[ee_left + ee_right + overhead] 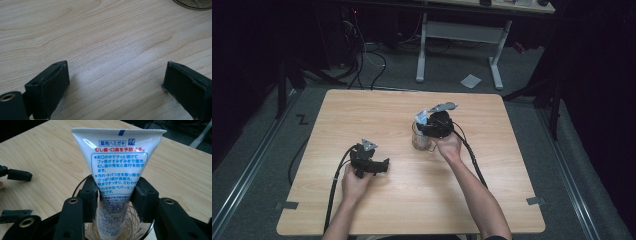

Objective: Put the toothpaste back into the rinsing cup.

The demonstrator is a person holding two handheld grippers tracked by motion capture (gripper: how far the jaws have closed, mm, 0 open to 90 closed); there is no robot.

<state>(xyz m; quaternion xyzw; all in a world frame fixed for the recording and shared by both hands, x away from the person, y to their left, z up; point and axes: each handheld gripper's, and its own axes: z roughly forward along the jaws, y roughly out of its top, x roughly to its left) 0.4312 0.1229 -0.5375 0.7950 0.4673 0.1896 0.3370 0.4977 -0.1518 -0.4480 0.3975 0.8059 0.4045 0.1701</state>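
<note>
A white toothpaste tube (120, 157) with blue and red print stands cap-down in a clear glass (140, 230), its flat crimped end up. My right gripper (116, 191) is shut on the tube's lower half, one jaw pressed against each side, just above the glass rim. In the high view the glass (419, 142) stands near the middle of the wooden table (362, 115), with the right gripper (426, 125) on top of it. My left gripper (383, 166) rests low at the front left, apart from the glass. Its jaws stand wide open over bare wood (117, 71).
The foot of the glass (193, 3) shows at the top right of the left gripper view. Cables trail from both grippers toward the front edge. Behind the table are a white desk frame (422, 50), floor cables and a sheet of paper (470, 80).
</note>
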